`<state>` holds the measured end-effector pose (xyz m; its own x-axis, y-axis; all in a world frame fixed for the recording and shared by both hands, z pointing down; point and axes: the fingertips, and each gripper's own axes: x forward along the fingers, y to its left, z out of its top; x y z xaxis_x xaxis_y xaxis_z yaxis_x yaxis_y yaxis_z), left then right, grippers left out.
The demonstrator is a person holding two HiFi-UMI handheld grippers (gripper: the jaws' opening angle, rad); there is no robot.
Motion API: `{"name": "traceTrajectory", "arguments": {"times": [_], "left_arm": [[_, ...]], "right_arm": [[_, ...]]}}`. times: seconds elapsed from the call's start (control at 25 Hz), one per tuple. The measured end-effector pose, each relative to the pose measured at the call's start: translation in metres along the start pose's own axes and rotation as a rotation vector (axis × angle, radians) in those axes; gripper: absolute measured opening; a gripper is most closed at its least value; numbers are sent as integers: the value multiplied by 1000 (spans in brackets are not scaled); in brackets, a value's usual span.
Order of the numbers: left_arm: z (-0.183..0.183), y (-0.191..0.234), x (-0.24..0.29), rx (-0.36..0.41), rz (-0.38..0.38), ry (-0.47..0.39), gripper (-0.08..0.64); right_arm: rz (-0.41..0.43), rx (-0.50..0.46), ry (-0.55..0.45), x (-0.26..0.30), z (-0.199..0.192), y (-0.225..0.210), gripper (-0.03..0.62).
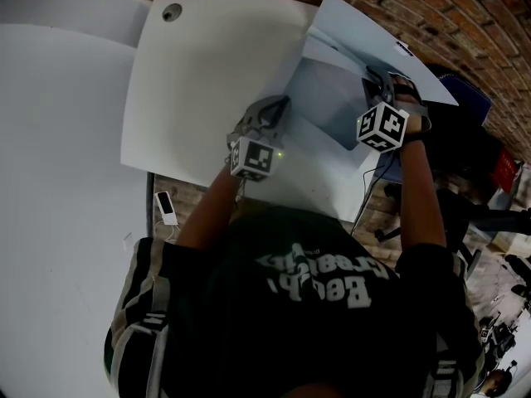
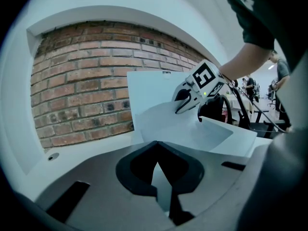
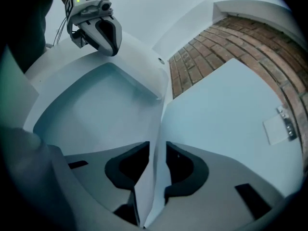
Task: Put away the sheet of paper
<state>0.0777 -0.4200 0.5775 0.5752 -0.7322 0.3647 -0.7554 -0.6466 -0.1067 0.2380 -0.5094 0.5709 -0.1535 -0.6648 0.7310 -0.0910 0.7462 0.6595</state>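
the step in hand looks like feeding the thin, pale, bowed sheet of paper point(image 1: 328, 98) in under a stiff white cover panel point(image 1: 373, 48) that stands raised at the right end of the white desk point(image 1: 199, 73), close to its far right corner and the red brick wall point(image 2: 77, 81).

the left gripper point(image 1: 272, 110) has its jaws pressed together on the sheet's near-left edge. a sliver of paper shows between them in the left gripper view. the right gripper point(image 1: 372, 77) has its jaws a little apart with a thin white edge standing between them, not visibly squeezed. whether that edge belongs to the sheet or to the cover i cannot tell.

the sheet lies between the two tools, curled into a shallow trough that opens upward, its far side against the cover. its long axis seems to run left to right, roughly along the desk's near edge, though the curl makes that a judgement.

next, i judge, the sheet wants flattening and sliding toward the cover's hinge side while the cover is held up. a small label tab point(image 3: 279, 126) marks the cover's outer face.
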Motion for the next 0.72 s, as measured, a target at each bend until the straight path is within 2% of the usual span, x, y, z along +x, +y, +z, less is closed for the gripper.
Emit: {"name": "traceTrajectory", "arguments": {"times": [0.04,0.08,0.32,0.4,0.48,0.64,0.72], "left_arm": [[0,0,0,-1,-1,0,2],[0,0,-1,-1,-2,0,2],[1,-1,-1,10,-5,-1,2],[0,-1,0,7,-7,-2,2],[0,-1,0,7,-9,-2,2],[-1,-3,0,6,-12,2,2],[0,-3,0,8,-12,-1,2]], "right_arm": [[-11,2,-6,-3,1,-4,126],[-22,2,-11,-5,2,-7,171],[-93,-10,-10,-18,-4,-27,181],[-121,2,-1,-18,-10,-30,148],[-135,30,13,-14,-15,-28,-6],[-19,146,38,7,-20,1,-6],[20,160,56,19,-21,13,-6]]}}
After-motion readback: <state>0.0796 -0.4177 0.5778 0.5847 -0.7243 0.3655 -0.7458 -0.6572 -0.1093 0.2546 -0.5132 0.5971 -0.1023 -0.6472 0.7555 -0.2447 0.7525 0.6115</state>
